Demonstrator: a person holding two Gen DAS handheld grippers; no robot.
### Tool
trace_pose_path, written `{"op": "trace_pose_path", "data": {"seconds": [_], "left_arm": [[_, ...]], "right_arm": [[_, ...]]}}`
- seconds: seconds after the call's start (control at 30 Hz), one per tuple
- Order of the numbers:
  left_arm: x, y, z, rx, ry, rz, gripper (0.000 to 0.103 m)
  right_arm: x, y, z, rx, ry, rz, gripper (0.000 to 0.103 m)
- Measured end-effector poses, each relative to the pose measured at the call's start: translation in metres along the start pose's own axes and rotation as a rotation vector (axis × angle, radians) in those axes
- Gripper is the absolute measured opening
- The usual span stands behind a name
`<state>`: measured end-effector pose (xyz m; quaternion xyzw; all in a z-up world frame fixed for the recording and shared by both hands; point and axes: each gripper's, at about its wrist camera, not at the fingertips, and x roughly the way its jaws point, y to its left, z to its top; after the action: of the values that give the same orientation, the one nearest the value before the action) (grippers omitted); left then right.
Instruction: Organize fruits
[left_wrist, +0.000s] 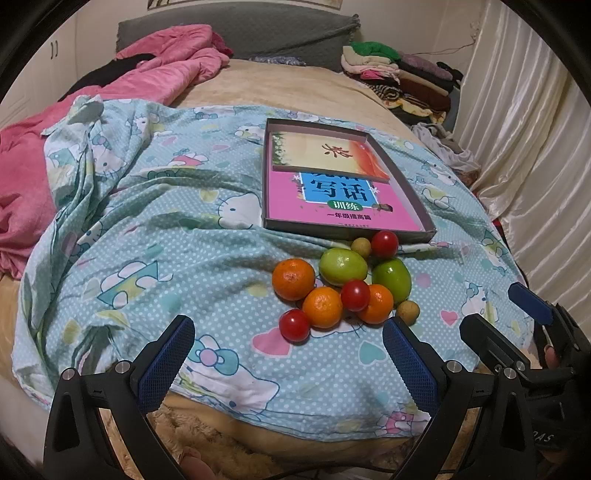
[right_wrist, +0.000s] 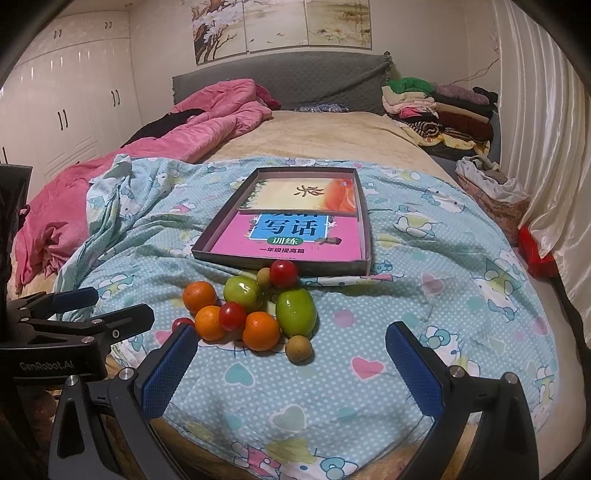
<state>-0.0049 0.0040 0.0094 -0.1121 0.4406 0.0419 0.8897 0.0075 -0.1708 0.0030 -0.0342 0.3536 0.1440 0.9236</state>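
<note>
Bedspread (left_wrist: 155, 258) bears clustered fruits (left_wrist: 341, 291); left tongs (left_wrist: 288, 354) and right tongs (right_wrist: 291, 363) hover low, both spread wide, empty

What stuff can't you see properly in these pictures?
- Lowest tomato: right wrist view, mostly hidden behind the right gripper's left finger.
- Pink book: both views, its top and title's first line are covered by the tan book lying on it.
- Box floor: both views, hidden under the books.
- Right gripper: left wrist view, cut off by the frame's edge.
- Small print under the pink book's title: too small to read.
</note>
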Motion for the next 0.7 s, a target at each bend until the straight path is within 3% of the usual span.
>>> {"op": "trace_pose_path", "data": {"seconds": [0.7], "left_arm": [[0.013, 0.016, 0.000, -0.014, 0.044, -0.030, 0.101]], "right_arm": [[0.013, 0.002, 0.003, -0.016, 0.037, -0.016, 0.103]]}}
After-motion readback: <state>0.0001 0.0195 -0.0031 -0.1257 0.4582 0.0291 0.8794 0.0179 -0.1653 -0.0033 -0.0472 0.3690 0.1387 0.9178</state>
